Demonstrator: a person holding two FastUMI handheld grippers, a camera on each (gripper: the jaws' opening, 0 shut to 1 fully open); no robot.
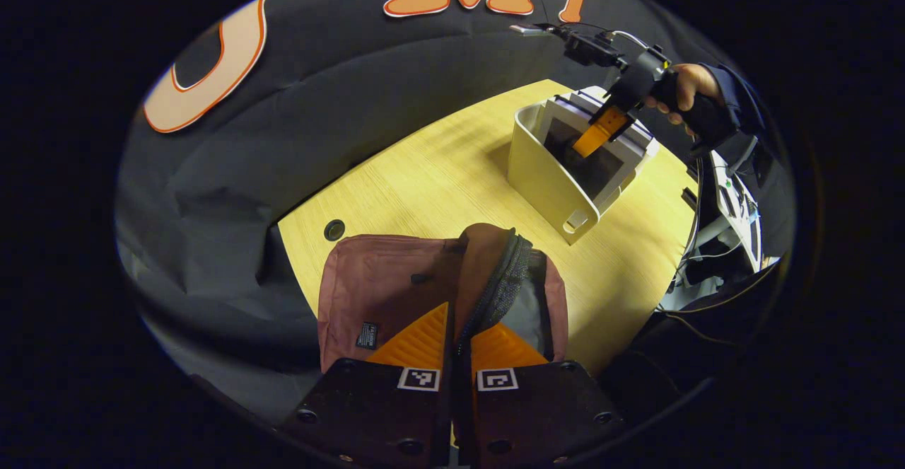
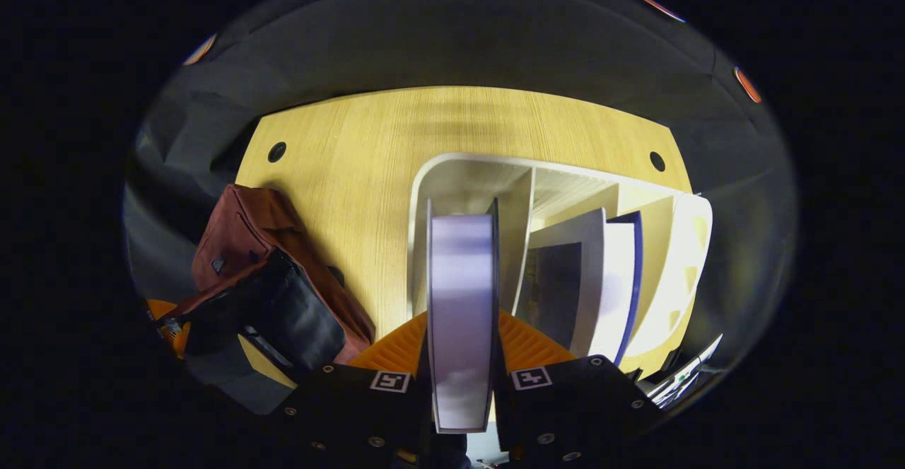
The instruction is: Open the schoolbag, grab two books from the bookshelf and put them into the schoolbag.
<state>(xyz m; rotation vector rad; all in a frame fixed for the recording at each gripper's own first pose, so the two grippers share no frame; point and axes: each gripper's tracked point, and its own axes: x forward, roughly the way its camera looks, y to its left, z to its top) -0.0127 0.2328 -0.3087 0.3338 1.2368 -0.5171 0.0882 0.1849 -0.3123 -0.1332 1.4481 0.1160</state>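
Observation:
The maroon schoolbag [image 1: 375, 292] lies on the wooden table [image 1: 438, 172] with its zip open. My left gripper [image 1: 458, 334] is shut on the bag's raised zip edge [image 1: 495, 278] and holds the flap up. In the right gripper view the schoolbag [image 2: 247, 242] gapes at the left, dark inside. My right gripper [image 2: 461, 320] is shut on an upright book [image 2: 459, 264] in the left compartment of the cream bookshelf [image 2: 466, 168]. Two more books [image 2: 601, 285] lean in the middle compartment. From the left gripper view the right gripper [image 1: 601, 129] reaches into the bookshelf [image 1: 544, 179], held by a hand [image 1: 689, 90].
Round cable holes [image 1: 334, 229] mark the table's corners. Grey equipment and cables [image 1: 728, 207] stand beyond the table's right edge. Bare tabletop lies between the bag and the shelf. The shelf's right compartment [image 2: 679, 257] holds nothing.

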